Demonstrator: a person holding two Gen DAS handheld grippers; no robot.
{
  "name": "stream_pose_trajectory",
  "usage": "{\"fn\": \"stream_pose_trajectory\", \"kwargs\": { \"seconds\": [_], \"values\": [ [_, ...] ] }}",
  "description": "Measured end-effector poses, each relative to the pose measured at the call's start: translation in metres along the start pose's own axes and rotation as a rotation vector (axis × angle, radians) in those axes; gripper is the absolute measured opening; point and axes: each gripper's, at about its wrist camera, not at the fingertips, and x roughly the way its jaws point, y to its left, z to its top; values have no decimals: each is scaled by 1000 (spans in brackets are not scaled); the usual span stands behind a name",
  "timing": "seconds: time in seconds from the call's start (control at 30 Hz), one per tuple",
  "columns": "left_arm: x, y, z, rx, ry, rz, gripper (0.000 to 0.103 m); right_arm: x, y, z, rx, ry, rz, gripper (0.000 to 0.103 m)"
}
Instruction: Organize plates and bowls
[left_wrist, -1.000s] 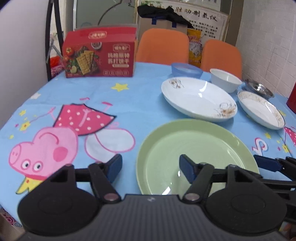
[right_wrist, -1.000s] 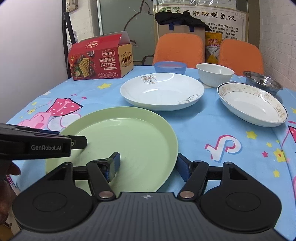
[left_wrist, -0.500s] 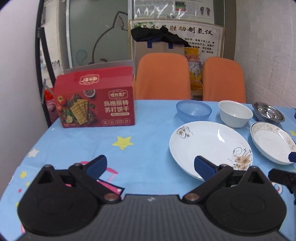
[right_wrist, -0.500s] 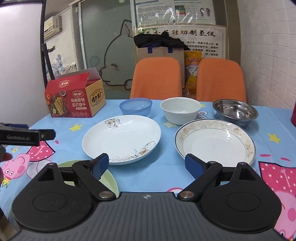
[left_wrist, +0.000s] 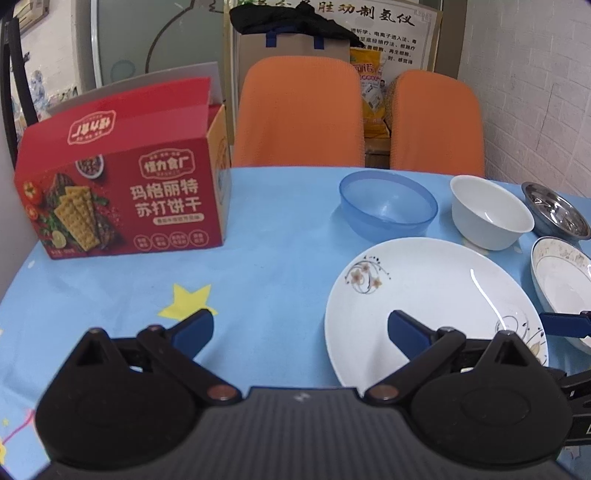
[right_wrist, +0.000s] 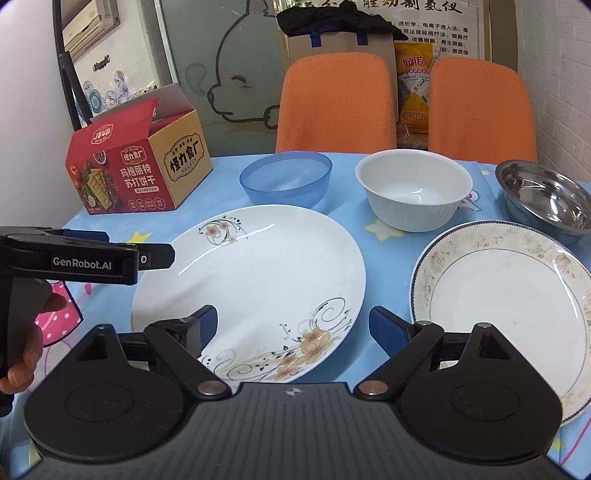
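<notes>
A white plate with flower print (right_wrist: 258, 280) lies in the middle of the table; it also shows in the left wrist view (left_wrist: 432, 302). A gold-rimmed white plate (right_wrist: 509, 295) lies to its right. Behind them stand a blue plastic bowl (right_wrist: 286, 177), a white bowl (right_wrist: 413, 188) and a steel bowl (right_wrist: 543, 195). My left gripper (left_wrist: 299, 328) is open and empty, above the cloth at the flower plate's left edge. My right gripper (right_wrist: 291, 328) is open and empty, over the flower plate's near right part.
A red cracker box (left_wrist: 122, 192) stands at the back left on the blue cartoon tablecloth (left_wrist: 277, 229). Two orange chairs (right_wrist: 336, 103) stand behind the table. A white brick wall is at the right.
Both grippers have moved forward over the table, away from the green plate, which has dropped out of view. The flower plate and the bowls are now closer. Both stay open.
</notes>
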Motion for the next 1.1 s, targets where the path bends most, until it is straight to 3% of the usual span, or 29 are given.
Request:
{"fn": "stream_pose_trajectory", "kwargs": {
  "seconds": [0.3,0.7,0.77,0.83,0.97,1.03,1.1],
  "values": [
    [23,-5,3,22,26,-23,100,25,-5,2,9,32,-9,103],
    [37,-7,-2,55,69,-85,98,36,5,0,-77,10,-32,103],
    [37,-5,-2,49,68,-104,93,37,8,-2,-100,7,-48,103],
    [33,-5,-1,52,69,-137,78,38,9,-3,-95,0,-43,103],
    [30,-10,-2,57,66,-155,68,40,12,-3,-97,4,-27,103],
    [29,-11,-2,53,65,-175,52,39,11,-4,-100,-4,-27,103],
    [27,-16,-1,52,68,-170,47,37,11,-6,-102,-23,-34,103]
  ]
}}
